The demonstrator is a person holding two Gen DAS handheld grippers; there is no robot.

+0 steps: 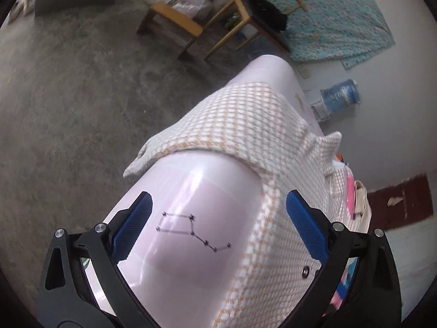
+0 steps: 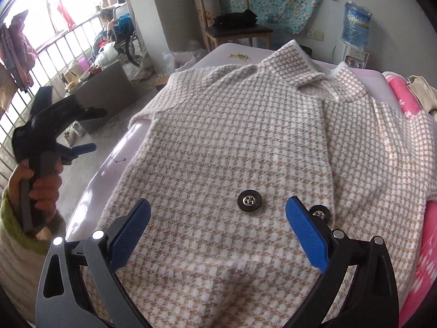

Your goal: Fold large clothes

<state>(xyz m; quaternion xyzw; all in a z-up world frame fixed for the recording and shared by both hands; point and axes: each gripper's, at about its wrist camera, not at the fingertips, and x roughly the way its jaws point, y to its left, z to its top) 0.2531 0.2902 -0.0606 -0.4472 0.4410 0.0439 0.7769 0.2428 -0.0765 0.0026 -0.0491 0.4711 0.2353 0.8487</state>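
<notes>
Blue pads on my right gripper (image 2: pixel 218 229) sit wide apart, right over the checked coat (image 2: pixel 232 136), and they hold nothing. Between them I see a round dark button (image 2: pixel 250 201) on the cloth, and a second button (image 2: pixel 319 213) peeks out just beside the right pad.

That coat lies flat on the pale purple bed (image 2: pixel 120 150), front side up, with its collar (image 2: pixel 300 71) at the far end. One edge of the coat hangs a bit over the bed's left side. A pink blanket (image 2: pixel 404 101) lies beside the coat on the right.

My left gripper (image 1: pixel 218 227) is wide open too, with nothing in it. It hangs over the bare bed sheet (image 1: pixel 191 246), where a little star drawing (image 1: pixel 191 229) shows, and the coat's edge (image 1: pixel 267 232) runs just inside its right pad. From the right camera I can see a hand (image 2: pixel 41 183) with a green cuff (image 2: pixel 16 218) holding that left gripper out past the bed's side.

Far back stand a wooden chair (image 2: pixel 235 27) and a blue water bottle (image 2: pixel 355 24).
</notes>
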